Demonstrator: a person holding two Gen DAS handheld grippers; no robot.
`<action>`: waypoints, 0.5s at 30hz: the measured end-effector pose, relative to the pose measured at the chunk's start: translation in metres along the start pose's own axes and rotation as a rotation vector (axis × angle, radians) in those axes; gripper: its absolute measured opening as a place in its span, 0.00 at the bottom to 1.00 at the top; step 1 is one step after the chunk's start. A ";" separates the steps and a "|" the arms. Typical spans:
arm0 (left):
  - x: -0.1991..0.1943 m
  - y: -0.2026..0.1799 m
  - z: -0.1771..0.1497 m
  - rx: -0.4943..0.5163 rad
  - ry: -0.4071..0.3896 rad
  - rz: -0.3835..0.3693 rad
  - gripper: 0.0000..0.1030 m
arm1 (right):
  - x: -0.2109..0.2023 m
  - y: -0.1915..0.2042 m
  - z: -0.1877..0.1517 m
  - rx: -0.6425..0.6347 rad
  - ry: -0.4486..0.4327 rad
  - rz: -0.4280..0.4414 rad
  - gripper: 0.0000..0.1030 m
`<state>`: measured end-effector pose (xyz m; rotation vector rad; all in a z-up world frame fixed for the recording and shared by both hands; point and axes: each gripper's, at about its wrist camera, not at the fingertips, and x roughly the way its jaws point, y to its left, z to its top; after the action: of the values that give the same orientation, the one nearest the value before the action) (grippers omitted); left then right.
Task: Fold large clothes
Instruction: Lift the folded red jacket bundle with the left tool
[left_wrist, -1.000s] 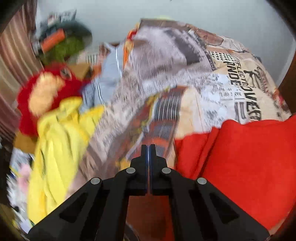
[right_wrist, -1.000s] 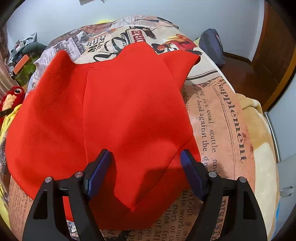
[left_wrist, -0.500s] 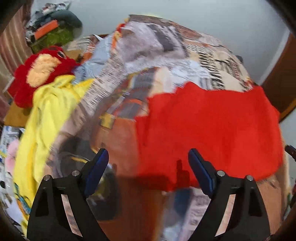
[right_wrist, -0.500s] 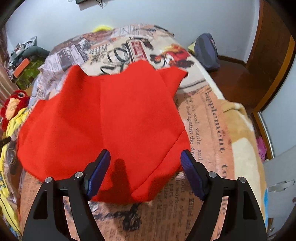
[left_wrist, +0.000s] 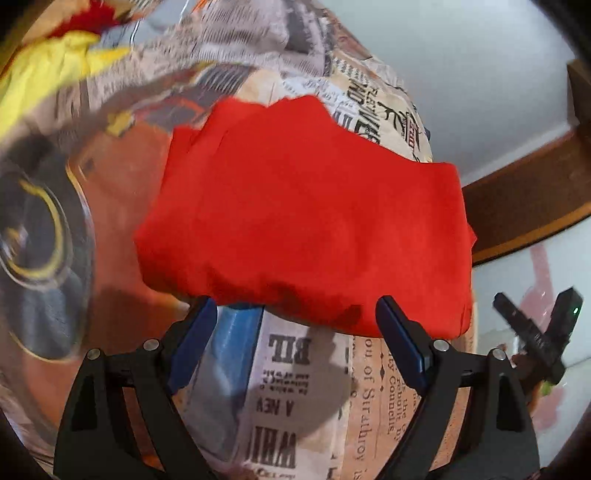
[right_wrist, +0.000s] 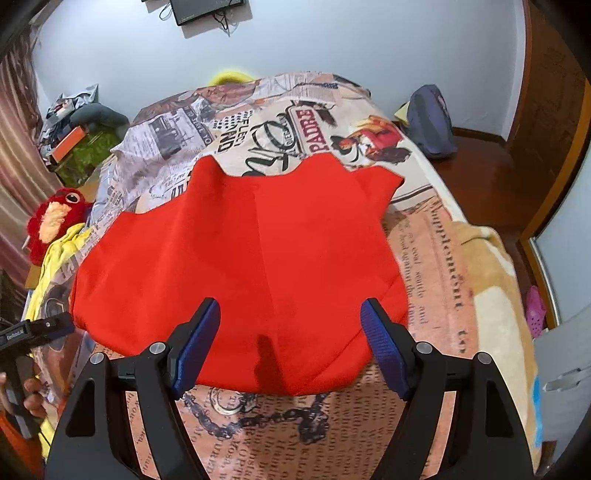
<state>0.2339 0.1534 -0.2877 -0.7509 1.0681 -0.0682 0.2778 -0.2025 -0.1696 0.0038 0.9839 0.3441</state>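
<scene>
- Red garment (right_wrist: 236, 266) lies spread flat on the newspaper-print bedspread (right_wrist: 436, 258), partly folded, near edge towards both grippers.
- Left gripper (left_wrist: 295, 339): jaws have just been opening and now stand wide, released; nothing between the pads, the garment's near edge lying just beyond the tips.
- Right gripper (right_wrist: 290, 347): jaws apart, released, hovering over the garment's near hem.
- Red plush toy (right_wrist: 55, 221) and yellow cloth (right_wrist: 62, 247) sit at the bed's left side.

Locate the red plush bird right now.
Right wrist view, far left: the red plush bird sits off the bed's left edge, just above the yellow garment and left of the red garment.
</scene>
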 end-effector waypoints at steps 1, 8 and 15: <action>0.003 0.002 0.001 -0.016 0.009 -0.016 0.85 | 0.002 0.001 -0.001 0.003 0.005 0.006 0.73; 0.035 0.009 0.007 -0.111 0.055 -0.165 0.85 | 0.012 0.009 -0.007 -0.030 0.045 0.026 0.73; 0.055 0.001 0.040 -0.166 -0.059 -0.159 0.85 | 0.019 0.002 -0.010 -0.033 0.073 0.003 0.73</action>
<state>0.2938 0.1538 -0.3199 -0.9815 0.9639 -0.0936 0.2783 -0.1973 -0.1903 -0.0372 1.0499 0.3651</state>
